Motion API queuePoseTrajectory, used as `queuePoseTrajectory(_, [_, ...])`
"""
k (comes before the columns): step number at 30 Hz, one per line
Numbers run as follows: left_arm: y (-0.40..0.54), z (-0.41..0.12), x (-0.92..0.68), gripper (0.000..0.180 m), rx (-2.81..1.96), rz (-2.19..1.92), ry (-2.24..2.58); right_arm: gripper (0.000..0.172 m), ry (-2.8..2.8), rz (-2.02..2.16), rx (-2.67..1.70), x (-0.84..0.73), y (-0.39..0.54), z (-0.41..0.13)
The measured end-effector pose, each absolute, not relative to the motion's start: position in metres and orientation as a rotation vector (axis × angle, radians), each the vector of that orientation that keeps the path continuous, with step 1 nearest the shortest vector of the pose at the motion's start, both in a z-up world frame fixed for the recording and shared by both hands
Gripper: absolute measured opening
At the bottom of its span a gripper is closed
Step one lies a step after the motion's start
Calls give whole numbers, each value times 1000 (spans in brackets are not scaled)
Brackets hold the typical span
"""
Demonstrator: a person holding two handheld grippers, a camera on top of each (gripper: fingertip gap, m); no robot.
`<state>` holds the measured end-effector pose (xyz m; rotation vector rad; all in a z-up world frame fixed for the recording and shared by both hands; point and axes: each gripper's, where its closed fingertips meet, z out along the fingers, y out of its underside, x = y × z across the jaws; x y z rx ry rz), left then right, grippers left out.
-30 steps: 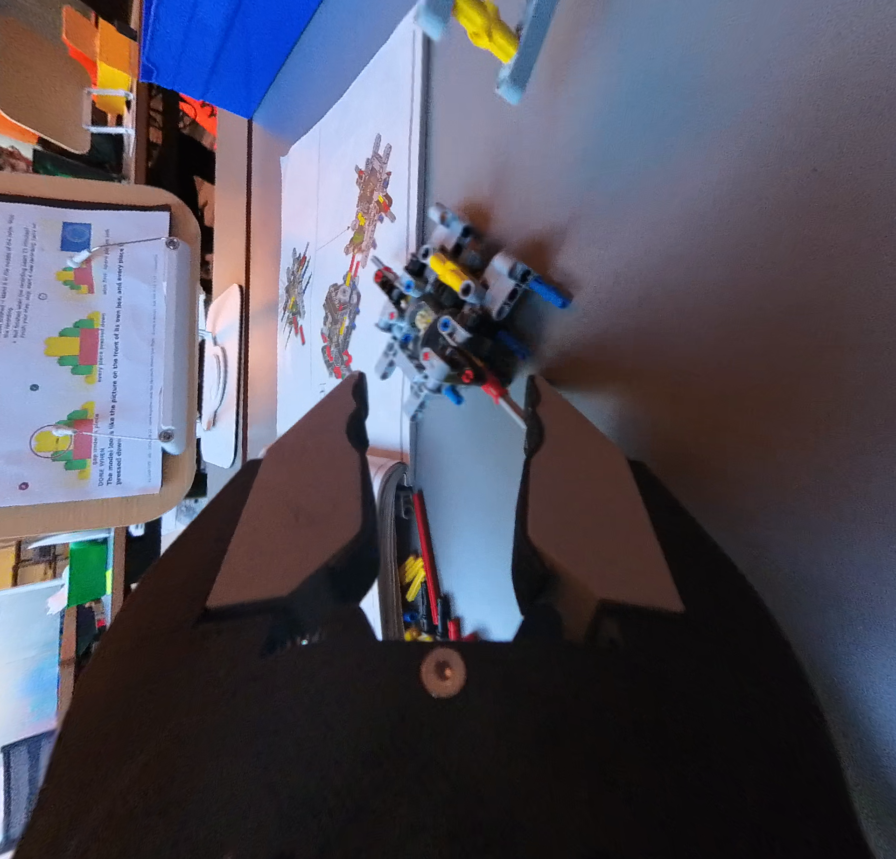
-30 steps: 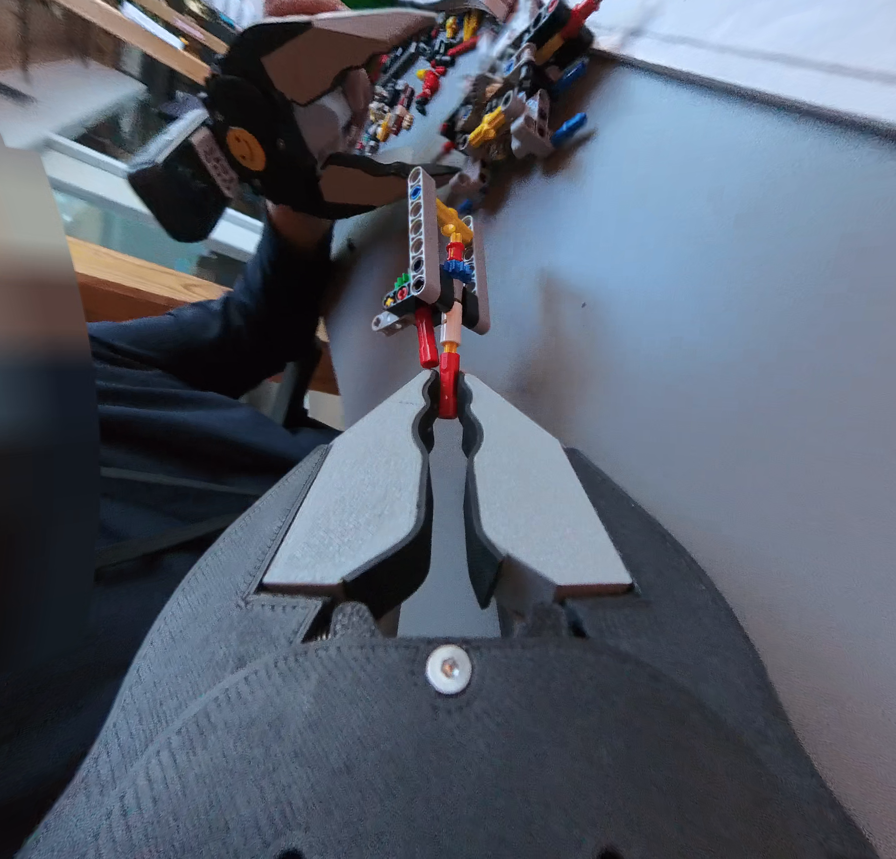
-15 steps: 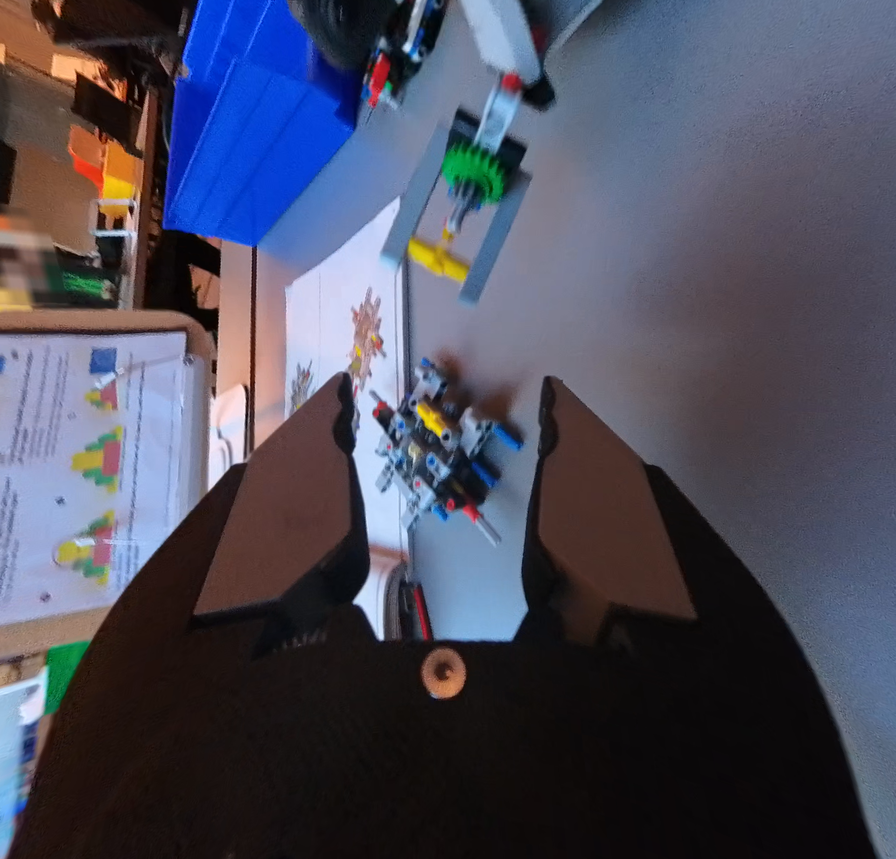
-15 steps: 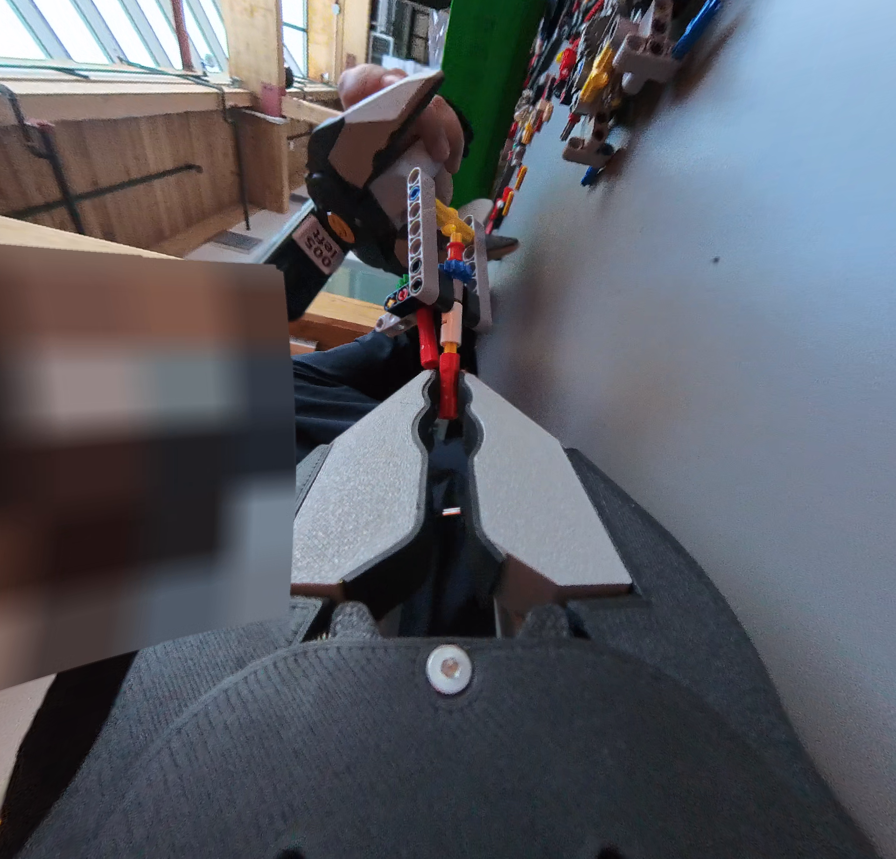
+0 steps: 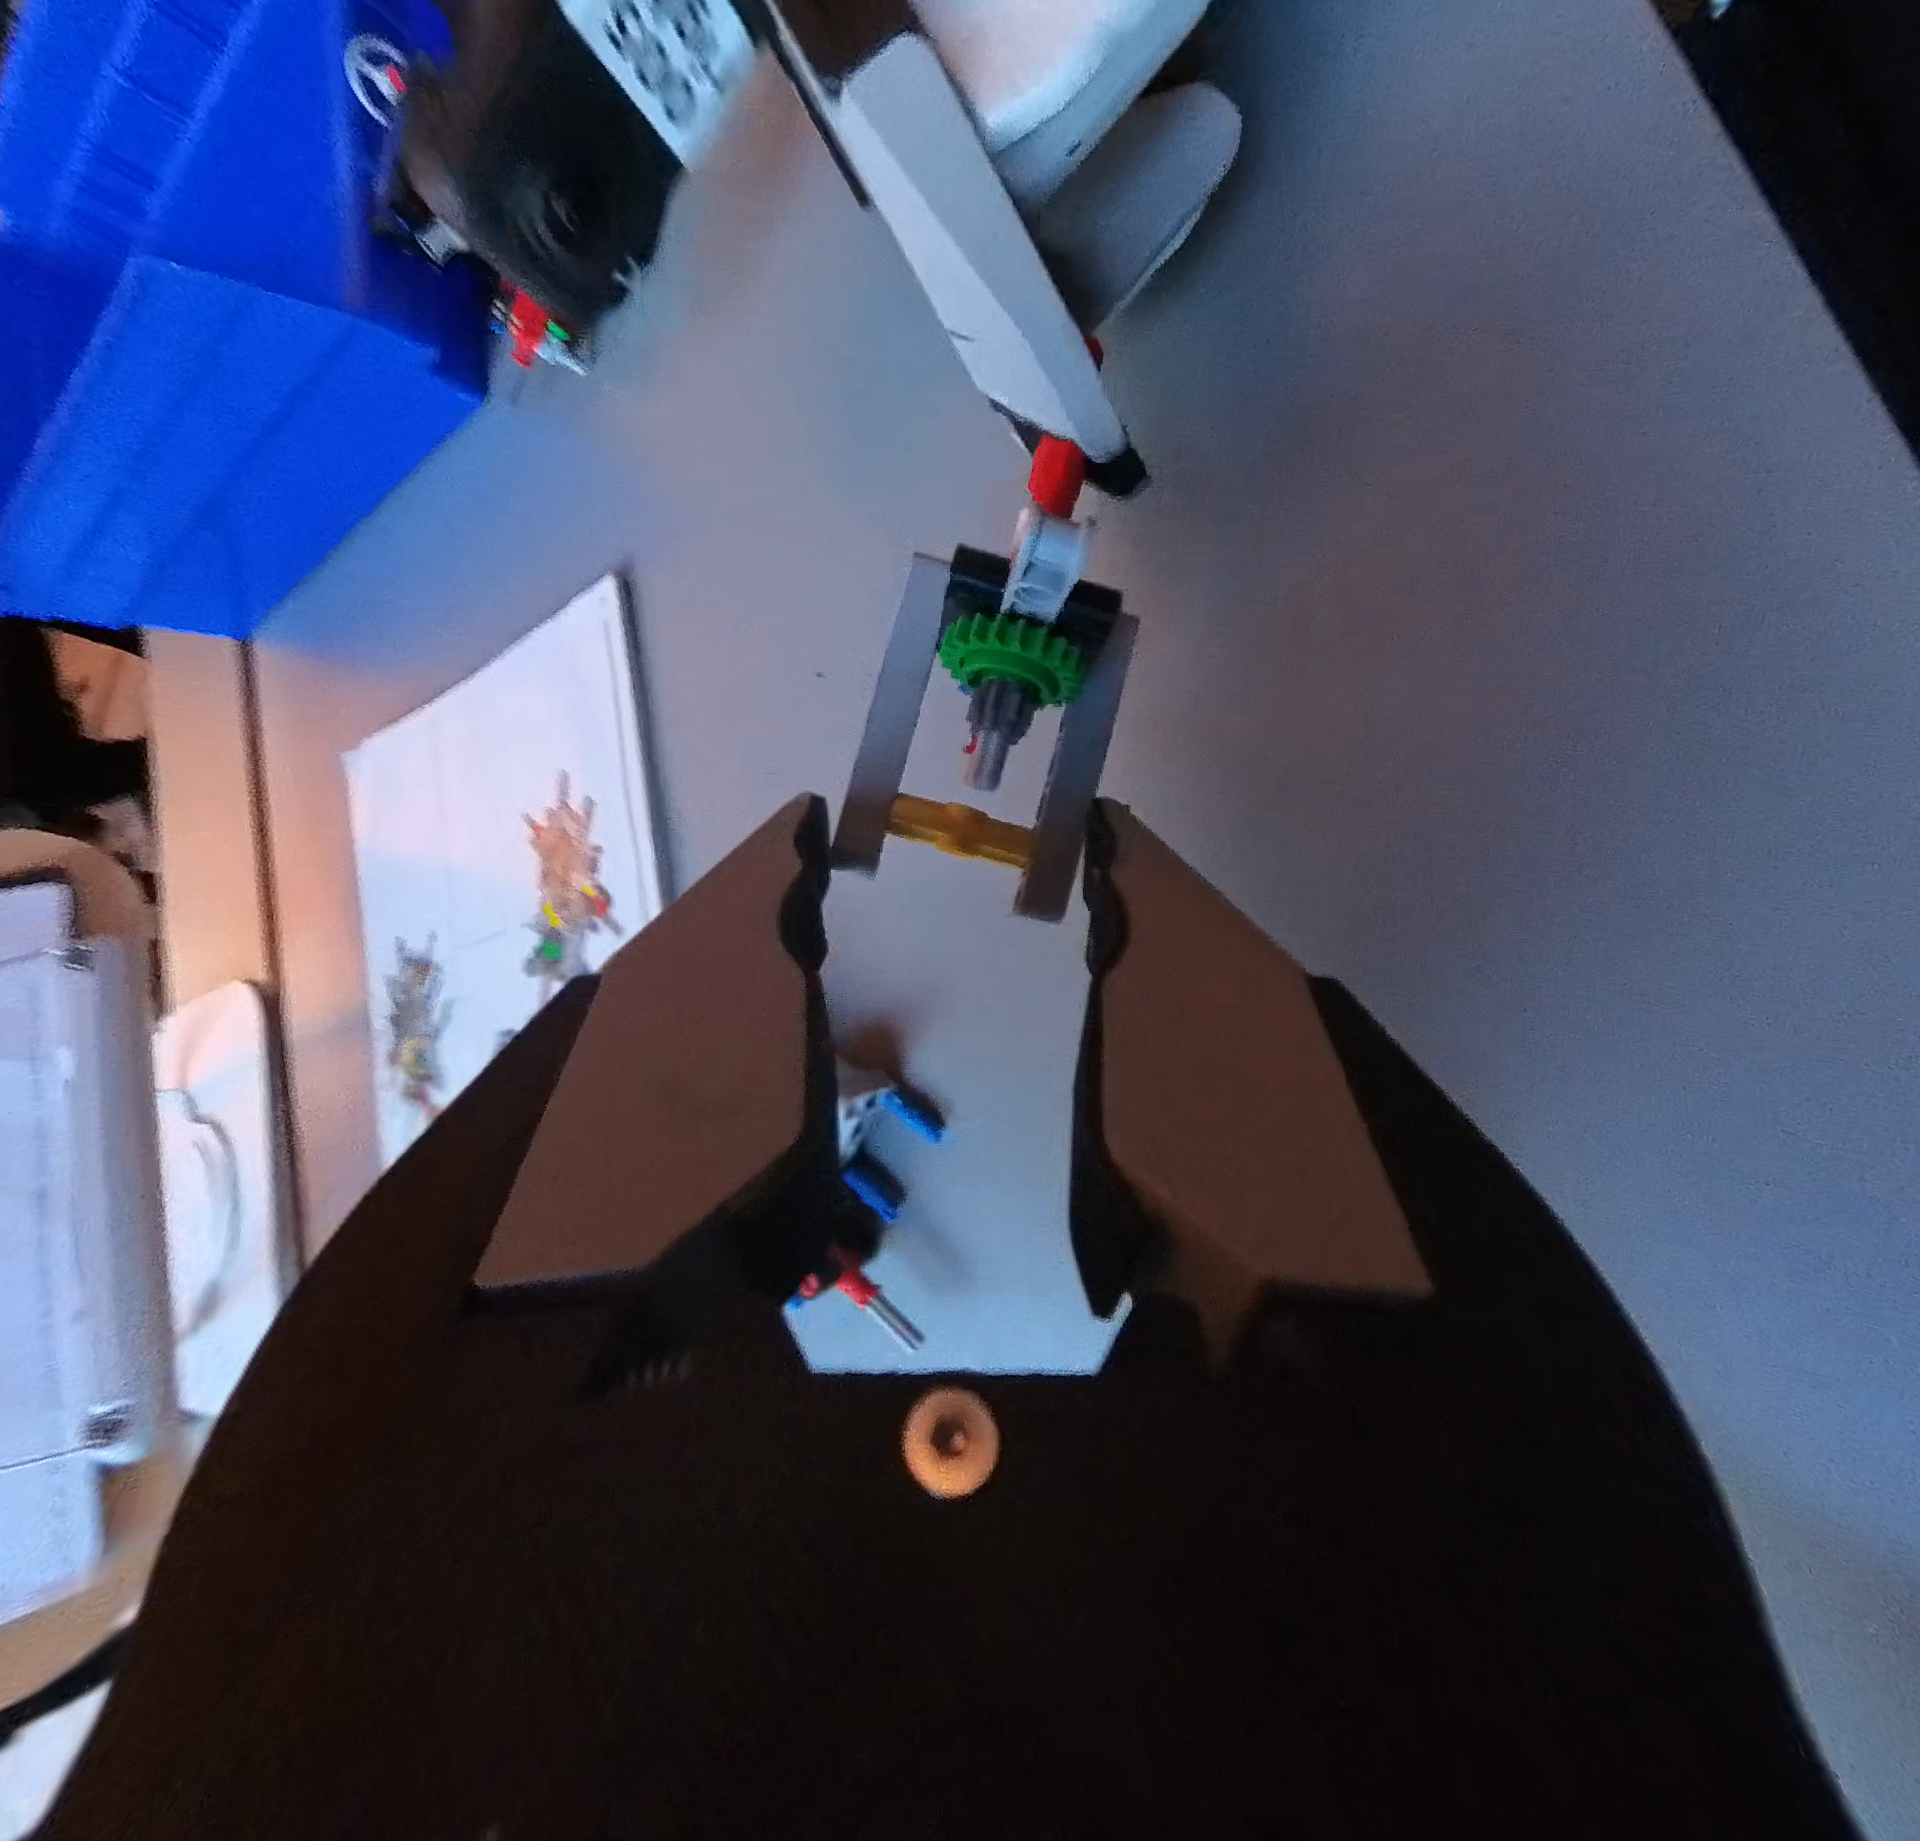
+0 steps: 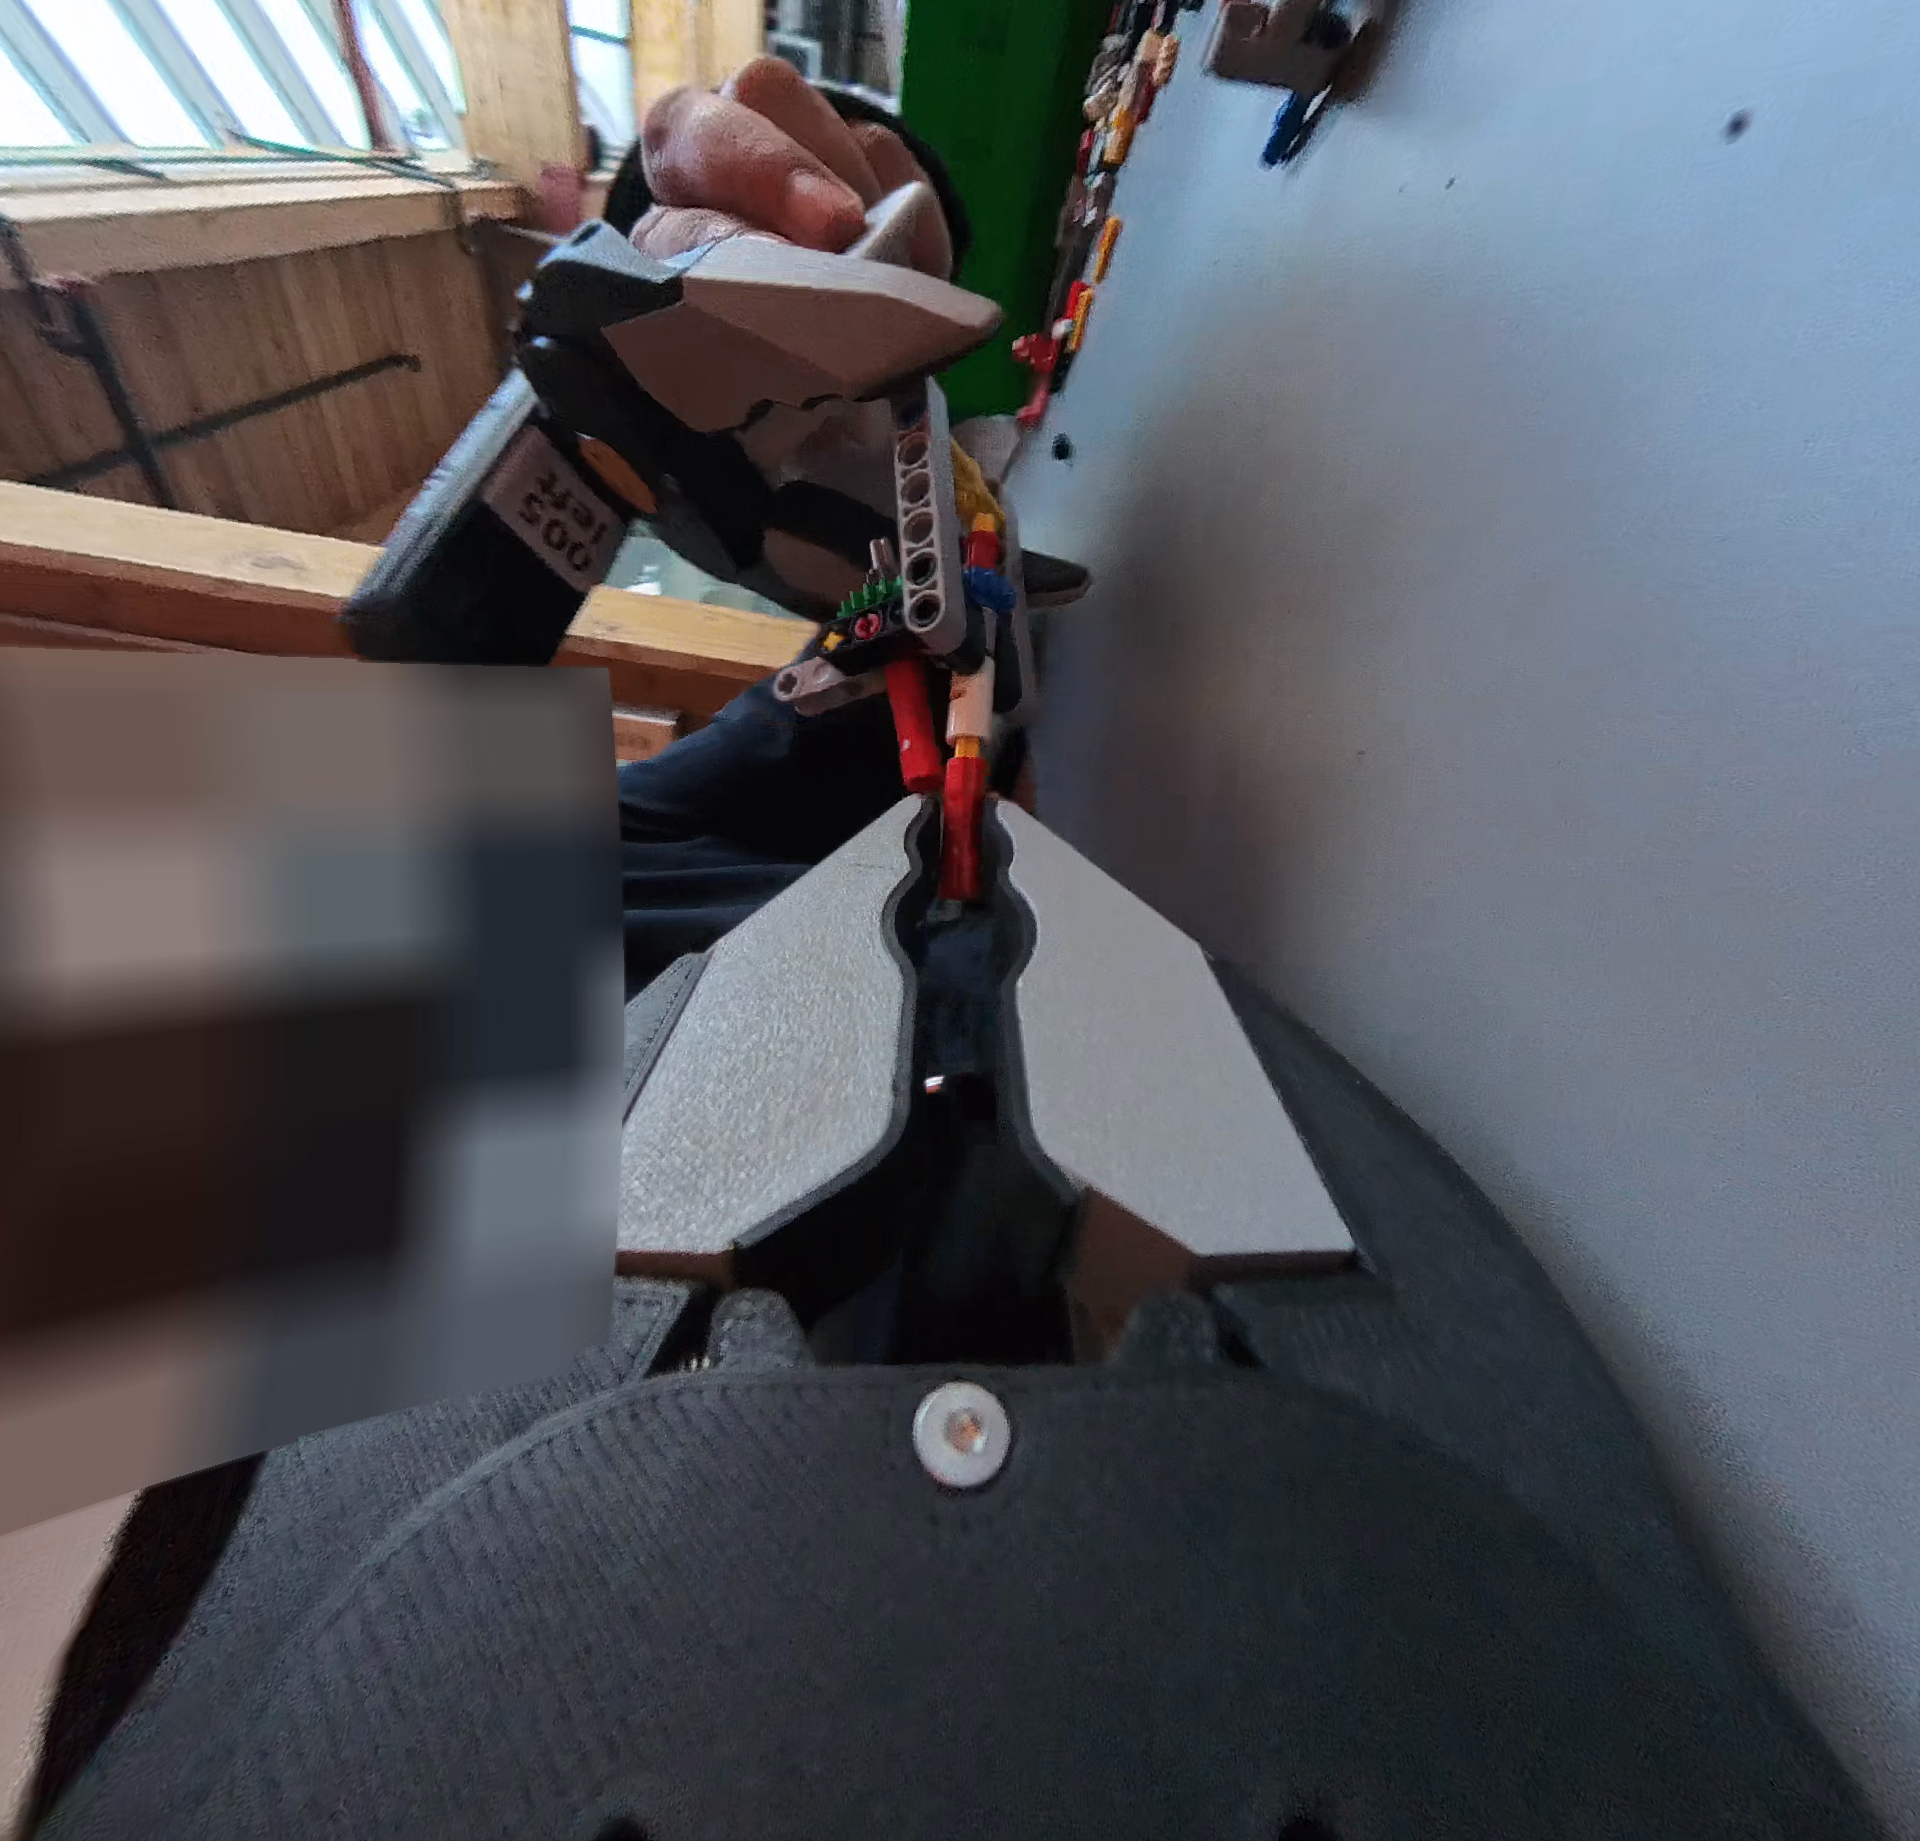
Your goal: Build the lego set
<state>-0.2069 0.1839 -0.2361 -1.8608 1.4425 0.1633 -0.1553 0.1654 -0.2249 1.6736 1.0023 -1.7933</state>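
A small brick assembly hangs above the grey table (image 5: 1455, 856). It has two grey beams (image 5: 883, 721), a green gear (image 5: 1013, 653) and a yellow cross axle (image 5: 961, 827). My right gripper (image 6: 961, 835) is shut on the red connector (image 6: 961, 846) at one end of it. This gripper also shows in the left wrist view (image 5: 1081, 451), coming in from above. My left gripper (image 5: 951, 856) has closed on the free ends of the two grey beams, with a pad against each. In the right wrist view its fingers (image 6: 810, 326) straddle the assembly (image 6: 920, 534).
A second small brick model (image 5: 873, 1137) lies on the table under my left jaws. An instruction sheet (image 5: 499, 856) and a blue bin (image 5: 208, 337) are on the left. Loose bricks (image 6: 1288, 15) and a green board (image 6: 987, 129) are farther off. A person's hand (image 6: 769, 150) holds the left gripper.
My left gripper moved from the small model on the table to the assembly in my right gripper. Its jaws narrowed onto the grey beams. My right gripper kept its hold on the red connector.
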Motion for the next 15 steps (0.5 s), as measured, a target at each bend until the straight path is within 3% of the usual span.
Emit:
queuePoseTrajectory(1, [183, -241, -207, 46, -1912, 123, 1430, 7, 1069, -1785, 1728, -155, 168, -229])
queuePoseTrajectory(4, [173, -262, -208, 46, -2122, -92, 1374, 29, 1369, -1748, 1932, -154, 182, -241])
queuePoseTrajectory(6, [168, -271, -205, 46, -2220, -244, 1312, 35, 1669, -1719, 2033, -154, 187, -242])
queuePoseTrajectory(12, [173, -273, -199, 45, -2253, -433, 1202, 35, 2495, -1353, 2078, -162, 182, -262])
queuePoseTrajectory(15, [172, -274, -199, 45, -2245, -415, 1213, 17, 2733, -1153, 2094, -165, 190, -273])
